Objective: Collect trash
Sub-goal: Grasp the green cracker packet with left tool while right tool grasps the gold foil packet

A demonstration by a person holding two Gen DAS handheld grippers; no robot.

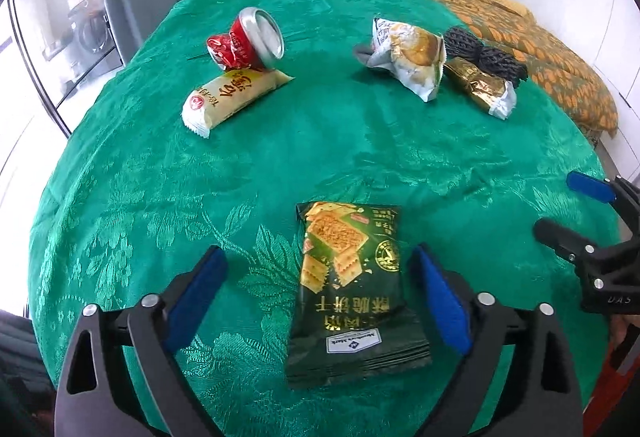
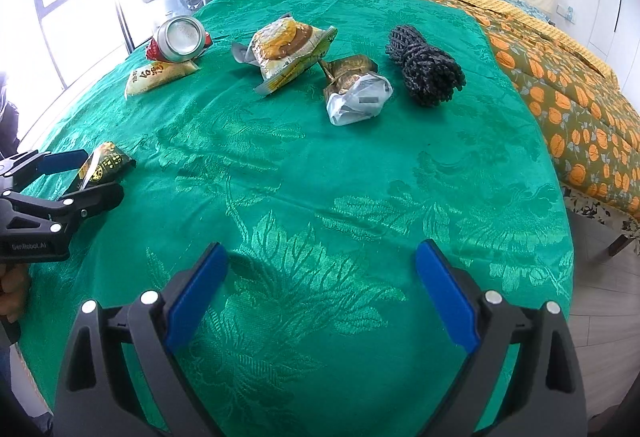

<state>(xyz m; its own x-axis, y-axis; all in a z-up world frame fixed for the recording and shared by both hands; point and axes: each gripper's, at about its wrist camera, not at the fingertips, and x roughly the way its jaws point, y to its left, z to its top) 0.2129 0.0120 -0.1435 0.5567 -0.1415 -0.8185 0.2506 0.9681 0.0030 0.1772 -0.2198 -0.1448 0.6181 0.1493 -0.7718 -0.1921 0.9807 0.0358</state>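
Note:
A dark green cracker packet (image 1: 352, 289) lies flat on the green cloth (image 1: 280, 165), between the wide-apart fingers of my left gripper (image 1: 320, 261); neither pad presses on it. In the right wrist view the same packet (image 2: 105, 165) shows between the left gripper's (image 2: 100, 177) fingers at the left edge. My right gripper (image 2: 320, 257) stands open over bare green cloth (image 2: 360, 165) with nothing in it. Farther off lie a crushed red can (image 1: 248, 41), a pale yellow snack packet (image 1: 232, 97), a crumpled bun wrapper (image 1: 408, 53) and a gold wrapper (image 1: 480, 87).
A bundle of black cord (image 2: 426, 69) lies beside the gold wrapper (image 2: 354, 89). An orange-patterned quilt (image 2: 560, 97) covers the bed past the green cloth, with pillows at the headboard. A window and grey curtain stand at the left. The cloth drops off to the floor at the right.

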